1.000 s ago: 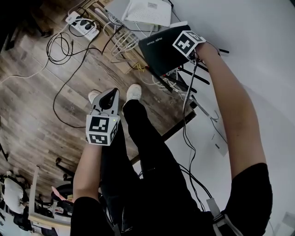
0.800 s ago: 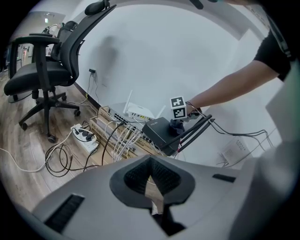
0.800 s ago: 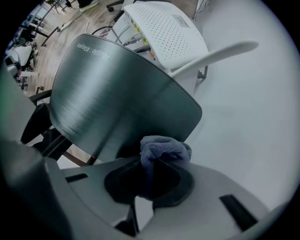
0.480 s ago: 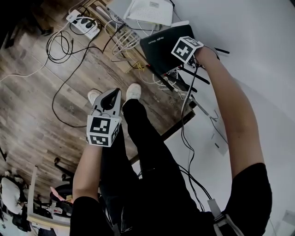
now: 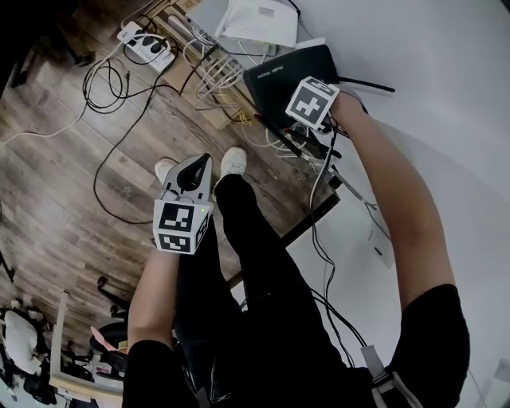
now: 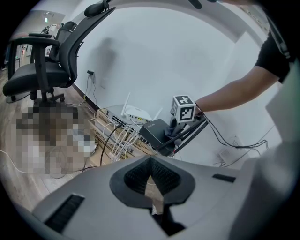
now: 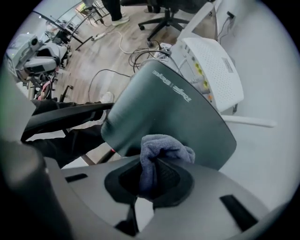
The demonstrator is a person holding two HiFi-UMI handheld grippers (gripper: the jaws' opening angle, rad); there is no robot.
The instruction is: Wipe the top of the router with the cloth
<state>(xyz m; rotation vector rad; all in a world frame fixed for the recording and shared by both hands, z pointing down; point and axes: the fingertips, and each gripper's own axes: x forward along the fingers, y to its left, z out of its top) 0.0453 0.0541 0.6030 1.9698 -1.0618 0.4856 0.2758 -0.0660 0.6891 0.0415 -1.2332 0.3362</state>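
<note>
Clamping cloth (image 7: 162,146) on router (image 7: 173,105): right gripper (image 7: 157,161) fingers | left gripper (image 6: 150,164) fingers closed, empty | cables (image 5: 213,76) beside router

A white box with aerials (image 5: 259,20) sits by the white wall (image 5: 446,72). Near it, a white power strip (image 5: 143,41) lies on the wooden floor (image 5: 48,175) among loose black cables (image 5: 111,84). A black office chair (image 6: 47,70) stands on that floor.

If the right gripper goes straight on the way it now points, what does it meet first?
Probably the top of the router, right beyond the cloth that the right gripper holds; the cloth seems to touch it.
</note>
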